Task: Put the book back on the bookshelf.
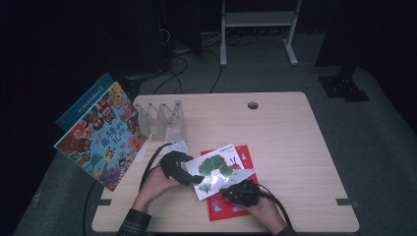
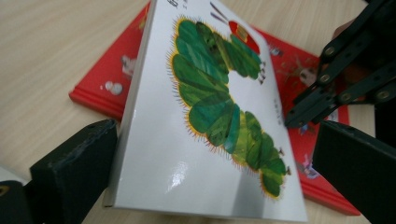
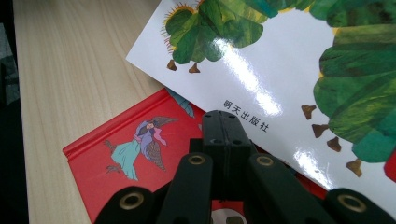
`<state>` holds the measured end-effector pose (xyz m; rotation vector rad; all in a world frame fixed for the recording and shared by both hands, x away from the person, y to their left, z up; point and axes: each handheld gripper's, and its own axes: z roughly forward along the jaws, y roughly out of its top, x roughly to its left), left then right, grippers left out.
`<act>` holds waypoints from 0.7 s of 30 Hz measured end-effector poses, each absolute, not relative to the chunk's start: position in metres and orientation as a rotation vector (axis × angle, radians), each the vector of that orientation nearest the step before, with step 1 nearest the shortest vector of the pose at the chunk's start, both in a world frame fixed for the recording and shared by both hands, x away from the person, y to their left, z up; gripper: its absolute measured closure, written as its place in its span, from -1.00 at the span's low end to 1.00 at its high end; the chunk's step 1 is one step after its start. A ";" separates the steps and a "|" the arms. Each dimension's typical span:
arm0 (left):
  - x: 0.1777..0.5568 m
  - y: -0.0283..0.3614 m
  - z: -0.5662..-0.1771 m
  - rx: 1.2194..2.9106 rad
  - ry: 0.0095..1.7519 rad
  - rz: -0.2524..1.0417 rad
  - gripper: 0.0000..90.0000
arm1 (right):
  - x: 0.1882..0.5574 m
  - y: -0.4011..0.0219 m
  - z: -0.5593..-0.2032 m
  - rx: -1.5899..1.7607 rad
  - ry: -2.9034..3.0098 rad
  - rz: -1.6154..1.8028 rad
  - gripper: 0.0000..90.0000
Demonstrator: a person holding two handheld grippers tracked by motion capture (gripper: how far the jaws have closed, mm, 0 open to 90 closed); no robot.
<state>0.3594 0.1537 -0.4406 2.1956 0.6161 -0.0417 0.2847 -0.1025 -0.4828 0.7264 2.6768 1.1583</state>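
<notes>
A white picture book (image 1: 221,169) with a green caterpillar on its cover lies across a red book (image 1: 226,209) near the table's front edge. In the left gripper view the white book (image 2: 159,140) tilts up off the red book (image 2: 107,88). My left gripper (image 1: 196,179) is at its left edge. The jaws of my left gripper (image 2: 215,154) stand wide with the book's near end between them, and the left jaw touches the spine. My right gripper (image 1: 227,191) is shut with nothing in it. In its own view my right gripper (image 3: 222,122) has its tip against the white book's (image 3: 261,79) lower edge, over the red book (image 3: 121,144). From the left gripper view my right gripper (image 2: 292,122) shows at that same edge.
A clear plastic book rack (image 1: 162,118) stands at the table's back left. A large colourful book (image 1: 101,135) leans past the left edge with a blue one (image 1: 81,103) behind it. The wooden table (image 1: 295,147) has a cable hole (image 1: 253,105) at the back.
</notes>
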 end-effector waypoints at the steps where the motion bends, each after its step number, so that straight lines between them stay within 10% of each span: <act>1: 0.359 0.155 -0.437 2.189 0.600 -0.037 -0.98 | 0.285 -0.102 -0.483 0.727 2.676 1.161 0.99; 21: 0.340 0.127 -0.431 2.175 0.410 -0.143 -0.19 | 0.292 -0.093 -0.483 0.725 2.647 1.149 0.99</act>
